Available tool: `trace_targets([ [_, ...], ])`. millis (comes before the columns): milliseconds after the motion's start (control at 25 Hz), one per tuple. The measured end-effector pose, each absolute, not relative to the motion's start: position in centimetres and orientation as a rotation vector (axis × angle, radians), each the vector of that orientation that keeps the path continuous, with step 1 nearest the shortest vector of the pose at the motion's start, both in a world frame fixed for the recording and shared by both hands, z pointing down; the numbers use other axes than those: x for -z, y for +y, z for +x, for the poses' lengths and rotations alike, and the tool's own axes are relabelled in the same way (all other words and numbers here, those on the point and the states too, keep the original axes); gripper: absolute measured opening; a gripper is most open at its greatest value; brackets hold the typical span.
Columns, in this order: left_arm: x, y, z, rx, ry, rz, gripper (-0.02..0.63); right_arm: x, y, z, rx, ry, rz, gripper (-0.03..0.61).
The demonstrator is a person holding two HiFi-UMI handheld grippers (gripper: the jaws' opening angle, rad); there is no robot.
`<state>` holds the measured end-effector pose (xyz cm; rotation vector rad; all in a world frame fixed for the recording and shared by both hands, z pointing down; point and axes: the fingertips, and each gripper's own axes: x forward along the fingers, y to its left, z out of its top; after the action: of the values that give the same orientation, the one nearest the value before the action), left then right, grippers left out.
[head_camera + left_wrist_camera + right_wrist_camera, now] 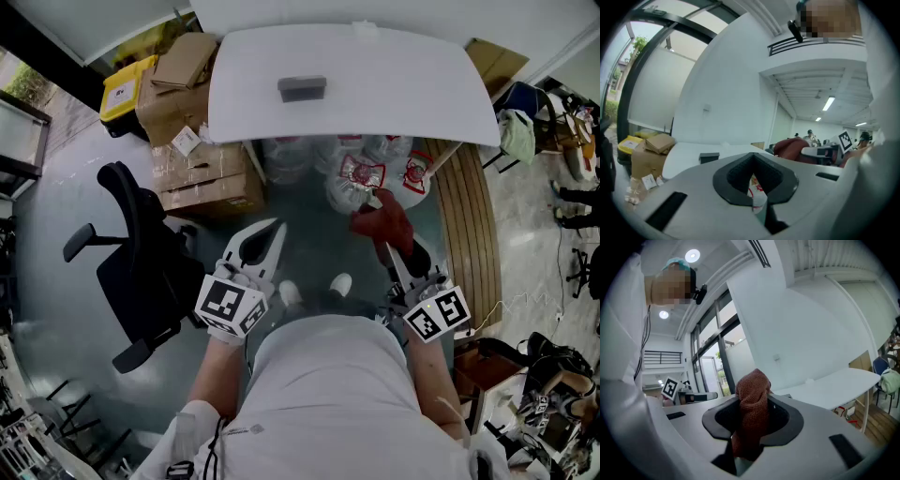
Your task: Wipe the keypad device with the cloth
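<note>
- The keypad device (pixel 302 88) lay flat on the white bench (pixel 394 89), at upper centre of the head view and well apart from both grippers. Nothing else stood near it.
- It showed as a small, low, dark grey rectangular block. At that size its keys could not be made out, nor any dirt on it.
- The cloth (pixel 752 404), a rust-red knitted rag, was bunched and pinched between the fingers of the right gripper (pixel 751 427). A rounded wad stood out past the tips.
- The left gripper (pixel 267 239) had its fingers closed together on nothing; only plastic bags showed through the slit between them.
- The step in hand was probably the approach, as both grippers sat in the lower half of the head view, close to the person's body.
- To do it well, the right gripper would likely need to reach up the frame and tilt, so that the loose wad met the device's top face rather than the hard finger tips.
- Such a light block would probably slide on a smooth bench, so short, gentle strokes seemed wise, with the left gripper bracing one edge.
- Under the bench lay clear plastic bags (pixel 361 173), with cardboard boxes (pixel 202 173) to their left and a black office chair (pixel 141 262) at lower left.
</note>
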<state>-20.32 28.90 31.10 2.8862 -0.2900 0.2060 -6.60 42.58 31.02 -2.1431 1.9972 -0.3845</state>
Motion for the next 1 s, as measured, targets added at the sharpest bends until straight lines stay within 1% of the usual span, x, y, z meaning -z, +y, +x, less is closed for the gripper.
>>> trace_targets([
  [160, -30.9, 30.7, -18.7, -0.193, -0.233, 2.870, 0.011, -31.1, 43.6, -5.8, 0.357, 2.036, -2.147, 0.115],
  [400, -30.4, 32.2, -15.9, -0.153, -0.297, 2.815, 0.011, -31.2, 45.3, -2.7, 0.353, 1.993, -2.097, 0.115],
  [680, -30.5, 33.5, -12.4, -0.201, -0.372, 2.851, 0.011, -31.6, 45.9, 0.7, 0.353, 1.981, -2.039, 0.115],
  [1000, -30.3, 31.8, -9.5, -0.245, -0.365, 2.855, 0.011, -31.5, 44.2, 4.0, 0.363, 1.954, -2.062, 0.115],
])
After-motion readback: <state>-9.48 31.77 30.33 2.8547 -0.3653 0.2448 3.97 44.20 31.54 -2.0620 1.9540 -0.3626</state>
